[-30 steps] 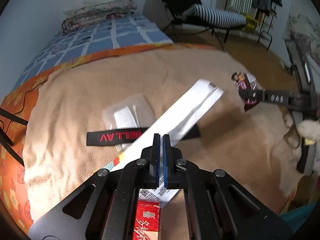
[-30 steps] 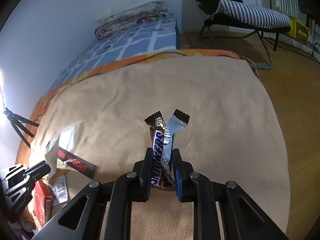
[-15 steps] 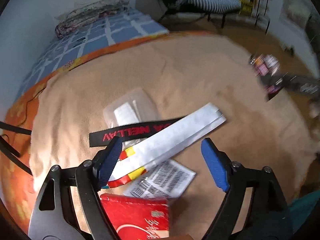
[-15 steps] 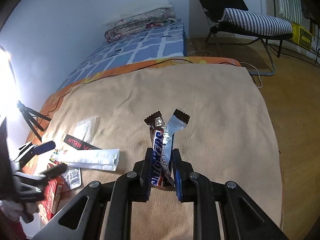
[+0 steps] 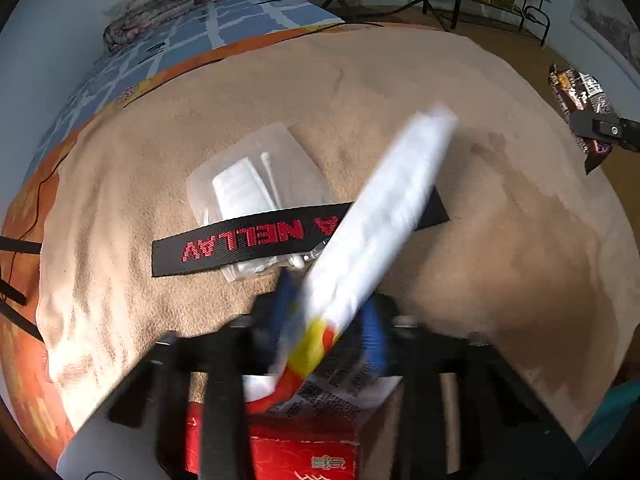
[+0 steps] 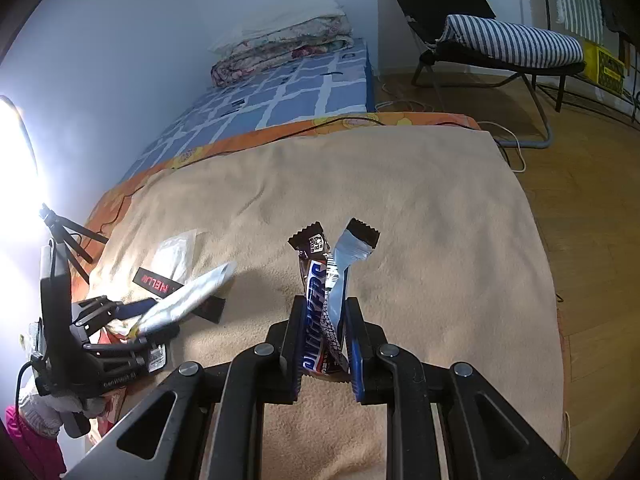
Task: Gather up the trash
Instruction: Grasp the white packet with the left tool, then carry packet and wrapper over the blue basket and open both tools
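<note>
At lower centre of the left view, the white sachet (image 5: 376, 224), released half a second ago, has been pinched again by the left tongs (image 5: 328, 320) and lifted off the blanket (image 5: 500, 240). A Snickers wrapper (image 6: 320, 312) is held clamped in the right tongs (image 6: 324, 344). Collection is judged under way, with other litter left lying.

Domestic bedroom. Evidence: bed with blue checked sheet (image 6: 296, 92), folded floral quilts (image 6: 280, 50) at its head, black folding lounger with striped cushion (image 6: 512, 42), wooden plank floor (image 6: 588, 200).

Folded quilts (image 6: 280, 46) on blue bed (image 6: 280, 100); striped lounger (image 6: 508, 46); possibly tripod (image 6: 66, 232).
</note>
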`<state>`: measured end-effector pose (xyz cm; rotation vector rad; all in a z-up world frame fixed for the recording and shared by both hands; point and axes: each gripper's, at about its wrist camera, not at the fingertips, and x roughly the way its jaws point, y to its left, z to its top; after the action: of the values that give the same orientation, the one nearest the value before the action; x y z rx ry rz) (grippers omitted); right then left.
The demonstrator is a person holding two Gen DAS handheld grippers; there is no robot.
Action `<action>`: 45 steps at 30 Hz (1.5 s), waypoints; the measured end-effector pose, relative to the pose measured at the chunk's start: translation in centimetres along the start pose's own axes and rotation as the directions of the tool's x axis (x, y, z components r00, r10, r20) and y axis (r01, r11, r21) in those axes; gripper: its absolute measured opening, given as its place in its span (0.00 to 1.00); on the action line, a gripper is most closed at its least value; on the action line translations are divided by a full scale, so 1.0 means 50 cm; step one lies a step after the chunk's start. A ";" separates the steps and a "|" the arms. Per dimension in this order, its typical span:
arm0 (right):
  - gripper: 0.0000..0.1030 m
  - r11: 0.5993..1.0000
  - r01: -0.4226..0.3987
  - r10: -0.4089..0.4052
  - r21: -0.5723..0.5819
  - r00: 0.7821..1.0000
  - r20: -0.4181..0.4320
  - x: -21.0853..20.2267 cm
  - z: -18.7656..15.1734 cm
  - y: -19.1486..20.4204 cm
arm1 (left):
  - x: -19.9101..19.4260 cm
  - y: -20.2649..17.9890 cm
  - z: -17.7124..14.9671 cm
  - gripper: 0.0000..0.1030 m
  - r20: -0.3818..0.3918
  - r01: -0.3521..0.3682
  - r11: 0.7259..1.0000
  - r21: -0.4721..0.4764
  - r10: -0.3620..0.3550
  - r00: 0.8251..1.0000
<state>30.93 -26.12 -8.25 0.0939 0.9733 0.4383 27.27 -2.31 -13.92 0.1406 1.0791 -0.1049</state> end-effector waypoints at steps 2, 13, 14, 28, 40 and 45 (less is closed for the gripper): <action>0.17 1.000 0.001 -0.001 -0.004 1.000 -0.001 0.000 0.000 0.001 | -0.011 -0.003 0.000 0.08 0.010 0.005 1.000 0.000 -0.005 1.000; 0.17 0.999 -0.040 0.040 -0.019 0.999 0.020 -0.043 -0.005 0.030 | -0.157 0.008 0.007 0.05 0.172 0.130 0.986 -0.101 -0.111 0.979; 0.17 0.999 -0.048 0.049 -0.020 0.999 0.023 -0.052 -0.007 0.035 | -0.168 0.008 0.007 0.05 0.179 0.136 0.986 -0.099 -0.117 0.977; 0.17 0.984 -0.153 0.159 -0.094 0.986 0.054 -0.174 -0.071 0.143 | -0.359 -0.015 -0.100 0.05 0.232 0.173 0.983 -0.058 -0.156 0.960; 0.17 0.957 -0.229 0.230 -0.179 0.973 -0.017 -0.238 -0.220 0.227 | -0.452 -0.058 -0.274 0.05 0.202 0.168 0.985 -0.045 -0.155 0.967; 0.18 0.941 -0.269 0.259 -0.206 0.963 -0.074 -0.243 -0.297 0.261 | -0.465 -0.095 -0.364 0.05 0.167 0.170 0.985 -0.013 -0.166 0.972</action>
<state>8.79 -20.87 -3.65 0.0194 0.9560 0.7938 -0.22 -3.60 -2.13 0.0151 0.9244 -0.2504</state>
